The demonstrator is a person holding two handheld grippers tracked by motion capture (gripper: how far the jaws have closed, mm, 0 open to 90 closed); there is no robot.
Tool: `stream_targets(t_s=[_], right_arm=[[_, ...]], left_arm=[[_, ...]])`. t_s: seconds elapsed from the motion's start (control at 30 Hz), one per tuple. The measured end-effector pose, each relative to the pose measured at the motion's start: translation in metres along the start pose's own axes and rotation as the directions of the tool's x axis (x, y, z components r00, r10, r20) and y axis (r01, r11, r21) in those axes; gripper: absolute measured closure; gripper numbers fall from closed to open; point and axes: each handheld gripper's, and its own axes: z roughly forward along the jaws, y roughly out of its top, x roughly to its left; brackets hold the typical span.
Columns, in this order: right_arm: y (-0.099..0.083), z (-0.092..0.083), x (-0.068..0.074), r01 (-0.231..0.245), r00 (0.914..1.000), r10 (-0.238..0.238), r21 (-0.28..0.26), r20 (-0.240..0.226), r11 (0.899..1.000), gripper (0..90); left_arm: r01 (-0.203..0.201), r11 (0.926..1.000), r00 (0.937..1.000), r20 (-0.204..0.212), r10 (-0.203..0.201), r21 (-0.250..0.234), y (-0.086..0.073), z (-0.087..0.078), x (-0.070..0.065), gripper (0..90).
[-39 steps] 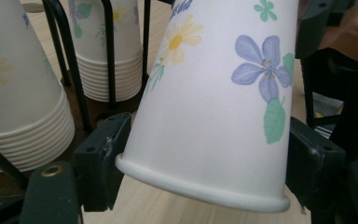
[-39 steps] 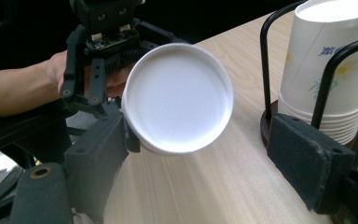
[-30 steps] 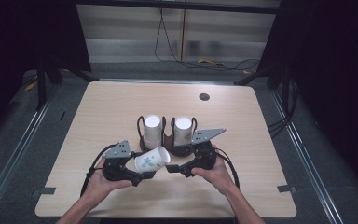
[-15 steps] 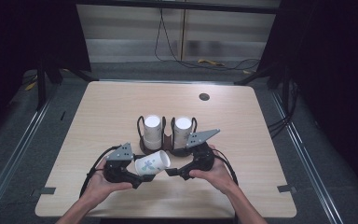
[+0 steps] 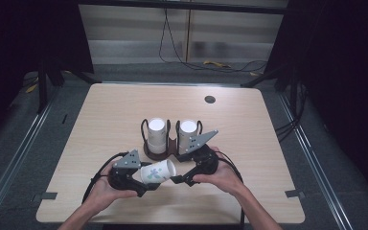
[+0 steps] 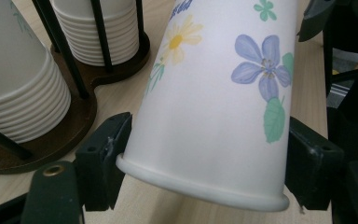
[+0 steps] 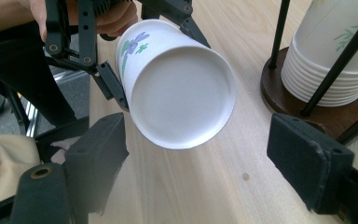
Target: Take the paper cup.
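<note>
You see a white paper cup (image 6: 214,107) printed with blue and yellow flowers and green leaves; beside it, white cup stacks (image 5: 156,134) sit in a dark brown holder (image 5: 154,154) on the light wood table (image 5: 124,110)

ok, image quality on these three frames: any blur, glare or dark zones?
High view: table evenly lit, surroundings nearly black, stacked cups slightly blown out. Left gripper view: sharp, soft light on the flowered cup, no glare. Right gripper view: cup base crisp, near jaw pads softer, faint shadow beneath the cup.
</note>
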Motion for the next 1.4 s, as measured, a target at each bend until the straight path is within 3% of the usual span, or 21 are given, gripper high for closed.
stream_targets(t_s=[0.47,0.77,1.1,1.4], right_arm=[[0.002,-0.003,0.001,0.030,0.9995,-0.031,0.062,0.006,0.998,19.3],[0.004,0.004,0.003,0.045,0.9989,-0.043,0.114,-0.020,0.992,19.1],[0.014,0.019,0.007,0.115,0.9931,-0.106,0.245,-0.050,0.963,21.8],[0.022,0.028,0.007,0.144,0.9887,-0.125,0.295,-0.083,0.944,24.5]], left_arm=[[-0.050,0.9970,0.9987,0.010,0.050,0.059,0.008,0.001,-0.003,25.1],[-0.061,0.9935,0.9981,-0.004,0.061,0.097,0.007,0.004,-0.001,25.1],[-0.080,0.9868,0.9968,0.019,0.078,0.141,0.007,0.012,-0.006,25.0],[-0.083,0.9846,0.9965,0.023,0.081,0.154,0.006,0.014,-0.006,25.1]])
